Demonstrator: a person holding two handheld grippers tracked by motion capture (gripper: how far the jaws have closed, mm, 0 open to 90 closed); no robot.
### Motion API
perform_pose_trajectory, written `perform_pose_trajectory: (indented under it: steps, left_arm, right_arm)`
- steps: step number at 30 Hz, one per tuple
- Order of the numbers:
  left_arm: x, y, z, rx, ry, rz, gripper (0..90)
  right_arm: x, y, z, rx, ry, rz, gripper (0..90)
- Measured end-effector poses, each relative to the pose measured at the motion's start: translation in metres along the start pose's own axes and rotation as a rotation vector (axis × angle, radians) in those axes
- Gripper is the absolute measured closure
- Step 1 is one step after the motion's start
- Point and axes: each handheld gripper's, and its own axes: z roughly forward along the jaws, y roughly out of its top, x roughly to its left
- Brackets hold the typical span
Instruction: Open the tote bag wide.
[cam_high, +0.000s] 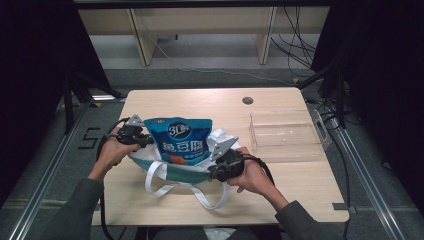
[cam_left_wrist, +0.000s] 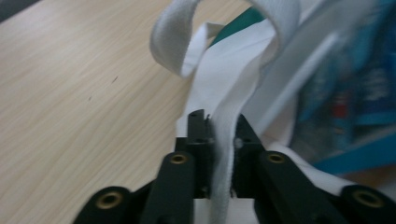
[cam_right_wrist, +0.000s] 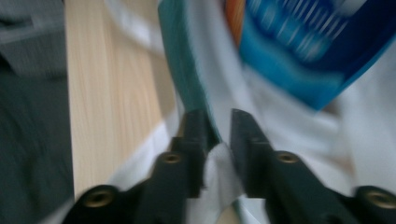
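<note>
Grey-green sleeves (cam_high: 75, 205); black jaws w/ brass screws, grey top plates

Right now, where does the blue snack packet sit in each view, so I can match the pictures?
High view: the blue snack packet stands mid-table in the white tote bag, between the two grippers.
Left gripper view: blurred, at the right edge.
Right gripper view: blurred, top right.
Shared landmark: the tote bag's white fabric, pinched in both grippers' jaws.
</note>
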Motion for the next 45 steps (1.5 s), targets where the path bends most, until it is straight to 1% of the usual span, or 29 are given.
perform_pose_trajectory:
  steps: [1,2,6,8,9,12,14,16,17,19,20,21,23,24,25,26,27,28,29,31,32,34,35,36,38,40,41,43,45]
  left_arm:
    - [0.004,0.000,0.005,0.018,0.001,-0.018,84.5]
    - [0.009,-0.002,0.018,0.019,-0.017,-0.107,85.3]
    - [0.018,-0.005,0.032,0.076,-0.025,-0.154,85.0]
    - [0.020,-0.015,0.055,0.133,-0.025,-0.210,84.5]
    - [0.020,-0.016,0.058,0.104,-0.026,-0.233,84.5]
    - [0.019,-0.016,0.050,0.102,0.003,-0.219,80.0]
    - [0.018,-0.015,0.041,0.067,0.052,-0.236,66.1]
    - [0.017,-0.013,0.034,0.039,0.055,-0.221,59.8]
    - [0.016,-0.008,0.016,-0.018,0.038,-0.244,52.9]
    - [0.015,-0.005,0.008,-0.040,0.030,-0.253,44.4]
    - [0.008,0.000,-0.013,-0.080,0.012,-0.235,43.2]
    - [0.002,0.002,-0.024,-0.080,0.021,-0.205,42.1]
    - [-0.006,0.002,-0.035,-0.065,0.027,-0.191,40.8]
    - [-0.020,-0.004,-0.049,-0.052,0.010,-0.148,41.3]
    - [-0.020,-0.004,-0.049,-0.052,0.010,-0.148,41.3]
    - [-0.032,-0.013,-0.056,-0.045,-0.004,-0.121,41.5]
    - [-0.032,-0.013,-0.056,-0.045,-0.004,-0.121,41.9]
    - [-0.039,-0.018,-0.057,-0.048,-0.030,-0.100,41.9]
    - [-0.050,-0.024,-0.058,-0.056,-0.067,-0.040,41.7]
    - [-0.057,-0.027,-0.056,-0.062,-0.090,-0.017,40.3]
    - [-0.061,-0.029,-0.054,-0.055,-0.107,-0.001,39.5]
    - [-0.067,-0.032,-0.039,-0.033,-0.093,0.064,39.2]
    - [-0.066,-0.033,-0.035,-0.031,-0.100,0.082,43.5]
    - [-0.067,-0.036,-0.030,-0.028,-0.102,0.082,52.5]
    - [-0.069,-0.040,-0.019,-0.001,-0.113,0.124,66.6]
    - [-0.073,-0.045,-0.009,0.035,-0.112,0.165,75.0]
    - [-0.076,-0.047,-0.007,0.058,-0.099,0.169,77.5]
    - [-0.078,-0.047,-0.005,0.084,-0.084,0.171,79.8]
    - [-0.083,-0.048,-0.001,0.113,-0.065,0.204,83.1]
  right_arm:
    - [0.000,-0.002,0.004,0.011,0.003,-0.012,81.2]
    - [0.003,-0.007,0.014,0.066,0.015,-0.007,81.7]
    - [0.006,-0.014,0.032,0.129,0.017,0.001,82.1]
    - [0.007,-0.018,0.044,0.161,0.016,-0.017,82.0]
    - [0.007,-0.017,0.045,0.163,0.009,-0.023,82.0]
    - [0.008,-0.018,0.044,0.155,0.001,-0.017,81.3]
    - [0.007,-0.018,0.042,0.146,0.007,0.012,76.9]
    - [0.006,-0.017,0.038,0.117,0.018,0.042,70.7]
    - [0.004,-0.011,0.025,0.045,0.011,0.051,60.0]
    - [0.001,-0.005,0.008,-0.021,-0.007,0.059,56.2]
    - [-0.001,-0.002,-0.006,-0.064,-0.022,0.072,55.8]
    - [-0.003,-0.001,-0.013,-0.102,-0.032,0.082,55.5]
    - [-0.007,0.000,-0.022,-0.138,-0.046,0.079,55.6]
    - [-0.017,0.000,-0.038,-0.173,-0.125,0.117,56.2]
    - [-0.017,0.000,-0.038,-0.173,-0.125,0.117,56.2]
    - [-0.026,-0.002,-0.043,-0.185,-0.178,0.138,57.0]
    - [-0.026,-0.002,-0.043,-0.185,-0.178,0.138,57.0]
    - [-0.030,-0.002,-0.043,-0.183,-0.197,0.148,57.1]
    - [-0.037,-0.002,-0.041,-0.174,-0.220,0.149,58.6]
    - [-0.039,-0.001,-0.039,-0.167,-0.221,0.155,59.1]
    - [-0.047,0.001,-0.027,-0.141,-0.199,0.148,61.0]
    - [-0.054,0.004,-0.015,-0.104,-0.190,0.143,69.1]
    - [-0.058,0.005,-0.010,-0.104,-0.176,0.137,77.9]
    - [-0.062,0.006,-0.007,-0.113,-0.196,0.123,85.3]
    - [-0.072,0.009,-0.005,-0.103,-0.258,0.113,88.9]
    - [-0.085,0.004,-0.003,-0.136,-0.323,0.180,89.1]
    - [-0.089,0.000,0.001,-0.132,-0.315,0.232,89.0]
    - [-0.092,-0.005,0.007,-0.123,-0.323,0.251,89.1]
    - [-0.097,-0.016,0.025,-0.082,-0.329,0.287,89.0]
